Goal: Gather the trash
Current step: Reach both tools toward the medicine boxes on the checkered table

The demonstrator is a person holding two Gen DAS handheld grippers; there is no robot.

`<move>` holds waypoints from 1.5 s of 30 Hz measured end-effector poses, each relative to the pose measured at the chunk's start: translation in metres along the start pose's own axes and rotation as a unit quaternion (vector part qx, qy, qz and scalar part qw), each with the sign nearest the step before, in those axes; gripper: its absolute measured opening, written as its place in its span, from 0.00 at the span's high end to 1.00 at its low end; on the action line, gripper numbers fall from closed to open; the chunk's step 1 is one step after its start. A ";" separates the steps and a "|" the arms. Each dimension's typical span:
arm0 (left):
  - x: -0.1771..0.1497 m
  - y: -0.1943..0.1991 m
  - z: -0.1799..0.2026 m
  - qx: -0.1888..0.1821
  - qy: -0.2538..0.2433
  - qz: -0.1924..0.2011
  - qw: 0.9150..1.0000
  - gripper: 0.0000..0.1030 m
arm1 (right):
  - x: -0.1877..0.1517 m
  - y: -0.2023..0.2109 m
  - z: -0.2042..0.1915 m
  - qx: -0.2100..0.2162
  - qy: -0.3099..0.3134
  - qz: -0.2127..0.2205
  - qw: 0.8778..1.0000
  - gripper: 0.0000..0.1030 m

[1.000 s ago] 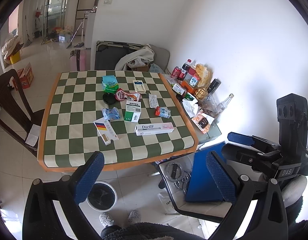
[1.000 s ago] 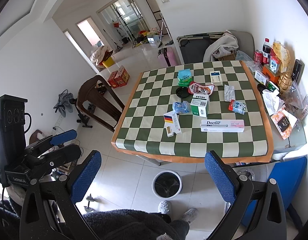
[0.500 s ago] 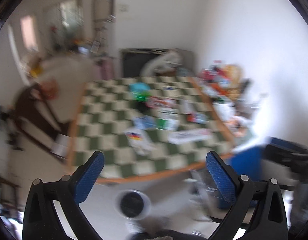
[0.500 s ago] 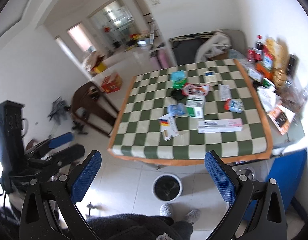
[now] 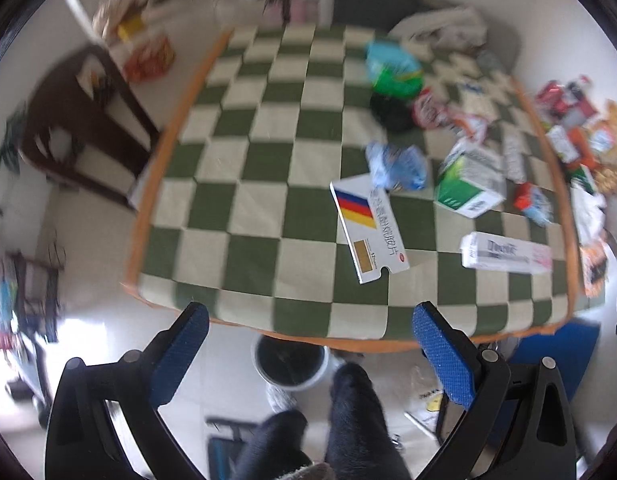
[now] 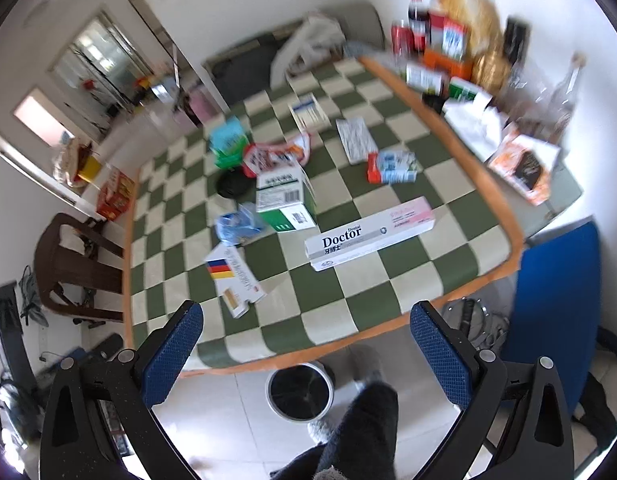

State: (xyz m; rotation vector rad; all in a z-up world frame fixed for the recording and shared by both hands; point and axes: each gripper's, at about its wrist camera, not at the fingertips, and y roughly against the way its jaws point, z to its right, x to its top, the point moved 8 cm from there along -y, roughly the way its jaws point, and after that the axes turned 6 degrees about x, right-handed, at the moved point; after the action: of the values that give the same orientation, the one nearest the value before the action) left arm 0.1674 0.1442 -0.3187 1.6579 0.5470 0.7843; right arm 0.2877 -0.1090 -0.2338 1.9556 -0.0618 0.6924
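Note:
A green-and-cream checkered table (image 5: 268,216) (image 6: 348,304) carries scattered trash: a flat box with a black-red-yellow flag (image 5: 368,232) (image 6: 234,280), a long white "Doctor" toothpaste box (image 5: 506,257) (image 6: 368,238), a green-and-white carton (image 5: 468,186) (image 6: 286,200), a crumpled blue wrapper (image 5: 396,166) (image 6: 238,224), a red snack bag (image 6: 276,156) and a black lid (image 6: 232,184). A small bin (image 5: 288,364) (image 6: 300,392) stands on the floor under the near edge. My left gripper (image 5: 308,344) and right gripper (image 6: 304,344) are open and empty, just before the near table edge.
A dark wooden chair (image 5: 80,128) (image 6: 76,264) stands left of the table. A side table with bottles, cans and packets (image 6: 460,60) lines the right wall. A blue chair seat (image 6: 556,312) is at the right. The person's legs (image 5: 348,420) are below.
Both grippers have moved forward and closer to the table, which now looks larger. The left view swung left, then back over the table. Both stay open.

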 end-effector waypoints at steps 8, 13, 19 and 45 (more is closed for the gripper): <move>0.036 -0.126 0.068 -0.032 0.069 -0.151 0.986 0.04 | 0.073 -0.145 0.009 -0.015 0.015 -0.093 0.995 0.00; 0.048 -0.158 0.082 -0.004 0.073 -0.178 0.981 0.11 | 0.105 -0.201 0.002 -0.018 0.020 -0.127 0.992 0.00; 0.046 -0.153 0.073 0.011 0.069 -0.181 0.981 0.12 | 0.122 -0.258 -0.021 -0.012 0.022 -0.164 0.986 0.00; 0.070 -0.115 0.072 -0.002 0.056 -0.180 0.982 0.26 | 0.116 -0.311 -0.035 -0.061 0.135 -0.217 0.965 0.25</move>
State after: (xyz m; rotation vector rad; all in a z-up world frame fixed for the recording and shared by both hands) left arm 0.2745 0.1732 -0.4244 1.4591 0.8964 0.6116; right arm 0.4731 0.0997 -0.4177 1.6626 0.4690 0.6367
